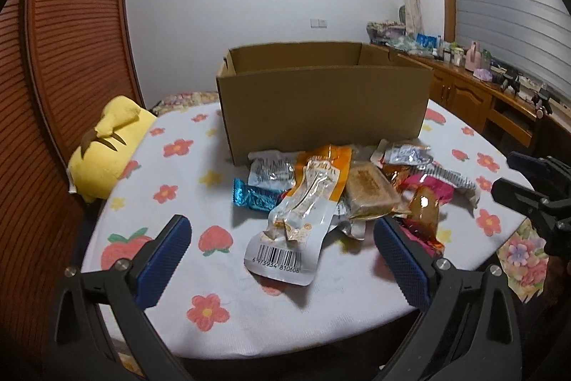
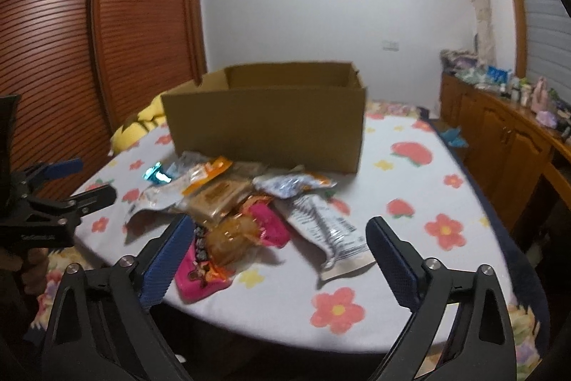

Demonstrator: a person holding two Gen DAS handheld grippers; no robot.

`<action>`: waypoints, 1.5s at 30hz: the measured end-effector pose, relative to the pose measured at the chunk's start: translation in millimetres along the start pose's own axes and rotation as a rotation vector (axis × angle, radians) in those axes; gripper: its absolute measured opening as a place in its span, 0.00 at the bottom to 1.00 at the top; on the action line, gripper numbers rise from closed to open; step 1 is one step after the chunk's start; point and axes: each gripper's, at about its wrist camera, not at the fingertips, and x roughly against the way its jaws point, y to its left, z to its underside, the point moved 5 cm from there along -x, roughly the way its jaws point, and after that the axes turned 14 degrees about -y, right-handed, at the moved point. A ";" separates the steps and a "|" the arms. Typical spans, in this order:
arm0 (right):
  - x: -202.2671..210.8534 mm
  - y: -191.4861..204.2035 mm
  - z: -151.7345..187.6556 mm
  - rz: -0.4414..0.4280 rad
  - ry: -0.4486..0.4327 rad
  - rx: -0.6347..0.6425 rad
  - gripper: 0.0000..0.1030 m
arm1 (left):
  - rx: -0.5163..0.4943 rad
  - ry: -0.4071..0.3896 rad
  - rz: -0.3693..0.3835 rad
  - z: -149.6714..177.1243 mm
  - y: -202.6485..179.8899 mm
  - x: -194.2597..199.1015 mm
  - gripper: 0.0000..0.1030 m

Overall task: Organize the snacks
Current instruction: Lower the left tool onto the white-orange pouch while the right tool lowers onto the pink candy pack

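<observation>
An open cardboard box [image 1: 321, 109] [image 2: 267, 127] stands on the flowered tablecloth [image 1: 214, 306], and a pile of snacks lies in front of it. In the pile are a clear-and-orange barcode packet [image 1: 299, 216], a brown cake [image 1: 371, 191] [image 2: 217, 199], a blue foil sweet [image 1: 253, 199], a pink packet [image 2: 271, 224], an amber wrapped bun [image 2: 232, 238] and a white striped packet [image 2: 328, 227]. My left gripper [image 1: 282, 231] hangs open just short of the barcode packet. My right gripper [image 2: 279, 225] is open above the pink packet and bun, touching nothing.
A yellow plush pillow [image 1: 107, 149] lies at the table's left edge. Louvered wooden doors [image 1: 71, 41] stand on the left. A low wooden cabinet [image 1: 481, 95] covered with clutter runs along the right wall. The table's rounded front edge is close below both grippers.
</observation>
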 end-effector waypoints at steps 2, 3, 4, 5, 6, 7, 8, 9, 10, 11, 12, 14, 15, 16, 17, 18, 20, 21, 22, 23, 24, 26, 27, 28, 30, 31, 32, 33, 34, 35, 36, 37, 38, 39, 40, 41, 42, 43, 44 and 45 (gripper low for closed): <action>-8.5 4.2 4.5 -0.031 0.033 -0.009 0.88 | -0.006 0.013 0.009 1.8 1.8 -7.6 0.98; -11.6 5.2 6.1 -0.045 0.045 -0.016 0.82 | -0.010 0.019 0.010 2.2 2.8 -10.7 0.98; -15.9 6.7 7.9 -0.059 0.060 -0.022 0.79 | -0.012 0.027 0.016 2.2 3.6 -14.3 0.97; -20.7 8.2 10.2 -0.070 0.077 -0.029 0.76 | -0.012 0.031 0.018 2.0 4.0 -16.0 0.97; -24.5 9.1 12.3 -0.078 0.091 -0.038 0.75 | -0.010 0.034 0.018 1.6 5.0 -18.0 0.97; -29.0 9.5 14.9 -0.088 0.108 -0.052 0.75 | -0.009 0.036 0.017 0.9 6.4 -19.8 0.97; -32.1 10.0 16.3 -0.093 0.120 -0.061 0.74 | -0.007 0.039 0.019 0.2 8.3 -21.6 0.97; -35.8 10.1 18.6 -0.099 0.135 -0.072 0.74 | -0.004 0.040 0.021 0.0 9.5 -23.3 0.96; -38.8 10.4 20.6 -0.101 0.147 -0.078 0.74 | -0.001 0.043 0.025 0.1 10.6 -25.1 0.95; -40.6 11.6 22.8 -0.104 0.157 -0.083 0.74 | 0.002 0.047 0.029 0.2 11.7 -26.9 0.93; -42.7 12.7 25.0 -0.108 0.167 -0.085 0.74 | 0.004 0.052 0.031 0.5 12.9 -29.0 0.93; -46.5 15.9 28.8 -0.120 0.186 -0.089 0.74 | 0.002 0.056 0.037 0.9 13.8 -32.3 0.88; -48.2 18.3 30.8 -0.128 0.197 -0.089 0.74 | 0.004 0.060 0.045 1.3 14.2 -33.5 0.88; -50.1 21.0 32.3 -0.138 0.210 -0.092 0.74 | 0.011 0.065 0.052 1.9 14.9 -35.0 0.88; -53.1 23.2 34.6 -0.145 0.223 -0.092 0.74 | 0.021 0.069 0.059 2.7 16.5 -36.6 0.87; -56.0 25.5 36.5 -0.154 0.237 -0.098 0.74 | 0.029 0.073 0.064 3.0 17.5 -37.5 0.86; -60.4 28.2 38.7 -0.166 0.252 -0.105 0.74 | 0.040 0.081 0.069 4.2 19.6 -39.9 0.86; -63.1 29.2 39.6 -0.164 0.258 -0.103 0.74 | 0.040 0.082 0.067 4.6 20.0 -40.6 0.86; -65.0 29.7 39.6 -0.161 0.260 -0.102 0.75 | 0.038 0.083 0.065 4.9 20.3 -40.9 0.86; -67.0 30.1 39.2 -0.159 0.258 -0.100 0.75 | 0.037 0.084 0.066 5.2 20.1 -40.9 0.85; -69.0 30.2 38.5 -0.155 0.259 -0.099 0.75 | 0.037 0.084 0.070 5.4 19.7 -40.9 0.84; -72.0 30.4 37.4 -0.150 0.258 -0.099 0.76 | 0.037 0.090 0.076 6.0 18.9 -42.1 0.80; -73.1 30.0 37.3 -0.150 0.260 -0.104 0.75 | 0.037 0.092 0.081 6.4 18.1 -42.8 0.79; -74.2 29.0 37.1 -0.151 0.262 -0.115 0.75 | 0.035 0.093 0.084 6.4 17.4 -43.5 0.77; -76.5 28.1 35.8 -0.150 0.260 -0.129 0.75 | 0.032 0.097 0.088 6.4 15.3 -44.3 0.74; -77.2 27.3 33.9 -0.149 0.254 -0.129 0.75 | 0.031 0.098 0.090 6.3 14.2 -44.5 0.73; -77.1 26.6 31.8 -0.142 0.245 -0.126 0.74 | 0.030 0.098 0.095 5.8 12.8 -44.6 0.73; -76.9 25.3 29.5 -0.133 0.235 -0.123 0.73 | 0.028 0.097 0.101 5.5 11.2 -44.5 0.73; -77.5 24.6 27.8 -0.125 0.229 -0.120 0.71 | 0.026 0.097 0.104 5.0 10.0 -45.0 0.73; -78.9 24.1 26.8 -0.119 0.229 -0.116 0.68 | 0.023 0.098 0.106 4.5 8.2 -45.3 0.73; -80.5 23.3 26.8 -0.115 0.230 -0.115 0.65 | 0.019 0.098 0.108 4.2 6.9 -45.7 0.73; -82.0 22.7 27.5 -0.108 0.233 -0.111 0.64 | 0.015 0.099 0.109 4.1 6.0 -46.3 0.73; -82.9 23.0 28.4 -0.102 0.236 -0.103 0.63 | 0.013 0.101 0.109 4.0 5.4 -47.2 0.73; -83.5 23.2 30.9 -0.094 0.243 -0.085 0.62 | 0.011 0.104 0.110 4.2 4.5 -47.7 0.73; -83.3 23.4 32.9 -0.086 0.247 -0.065 0.61 | 0.010 0.105 0.112 4.2 3.9 -48.0 0.73; -82.5 22.9 34.3 -0.082 0.248 -0.053 0.62 | 0.007 0.107 0.112 4.3 3.3 -48.4 0.73; -80.7 21.4 35.1 -0.082 0.250 -0.052 0.62 | 0.004 0.109 0.113 4.3 2.9 -48.9 0.73; -79.5 19.8 35.1 -0.082 0.254 -0.058 0.62 | 0.000 0.110 0.114 4.2 2.0 -49.3 0.73; -78.3 18.1 35.2 -0.081 0.259 -0.058 0.62 | -0.003 0.110 0.116 4.0 1.3 -49.6 0.73; -77.7 18.0 35.7 -0.083 0.264 -0.050 0.62 | -0.005 0.112 0.118 3.6 0.8 -50.0 0.73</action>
